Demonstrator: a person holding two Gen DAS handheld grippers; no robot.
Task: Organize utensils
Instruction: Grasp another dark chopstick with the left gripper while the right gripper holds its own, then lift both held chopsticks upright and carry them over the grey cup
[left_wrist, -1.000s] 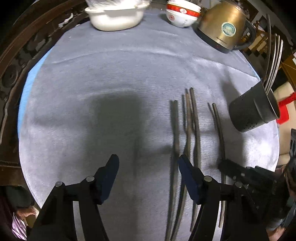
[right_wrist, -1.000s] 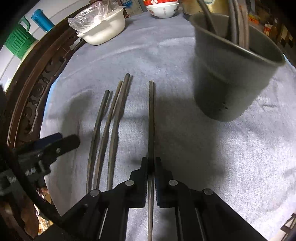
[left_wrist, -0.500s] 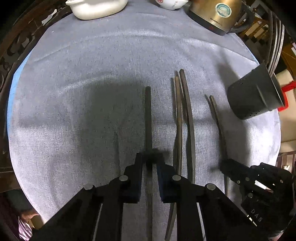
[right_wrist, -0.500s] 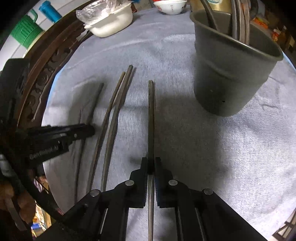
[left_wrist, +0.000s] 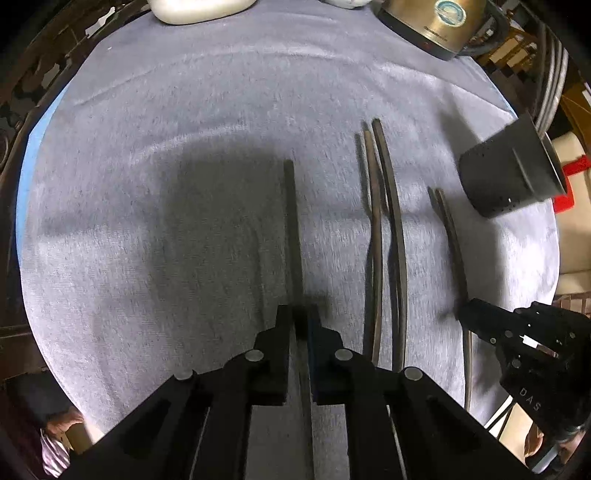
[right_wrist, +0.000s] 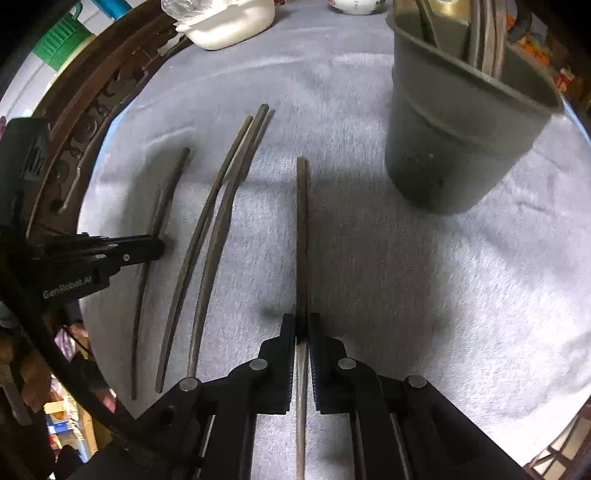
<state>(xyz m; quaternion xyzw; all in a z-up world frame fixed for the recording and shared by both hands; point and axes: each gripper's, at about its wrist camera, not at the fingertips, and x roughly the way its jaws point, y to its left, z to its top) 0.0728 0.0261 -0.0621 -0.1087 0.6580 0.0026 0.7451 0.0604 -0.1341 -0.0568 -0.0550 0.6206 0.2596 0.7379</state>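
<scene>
Our left gripper (left_wrist: 299, 314) is pressed together on a dark chopstick (left_wrist: 293, 229), which runs straight ahead from between its fingers and out over the grey tablecloth (left_wrist: 184, 110). The tool reaches forward and low over the cloth, its fingers angled slightly down; in the right wrist view it comes in level from the left edge, pointing across toward our other tool.

Our right gripper (right_wrist: 302, 326) is likewise pinched on its own chopstick (right_wrist: 301, 229), gripped partway along so that the stick runs forward from the fingertips and also back between the fingers toward the camera. This tool too lies low and nearly level with the cloth.

Between the two tools, two loose chopsticks (left_wrist: 388, 236) lie side by side, touching along part of their length: just to the right of the left tongs and just to the left of the right ones.

Ahead and to the right of the right gripper stands the dark utensil holder (right_wrist: 461, 122), upright, with several utensil handles sticking up from it. From the left gripper it lies well off to the right.

Far ahead of both tools sit a white dish (right_wrist: 229, 22) and a brass-coloured kettle (left_wrist: 436, 26).
</scene>
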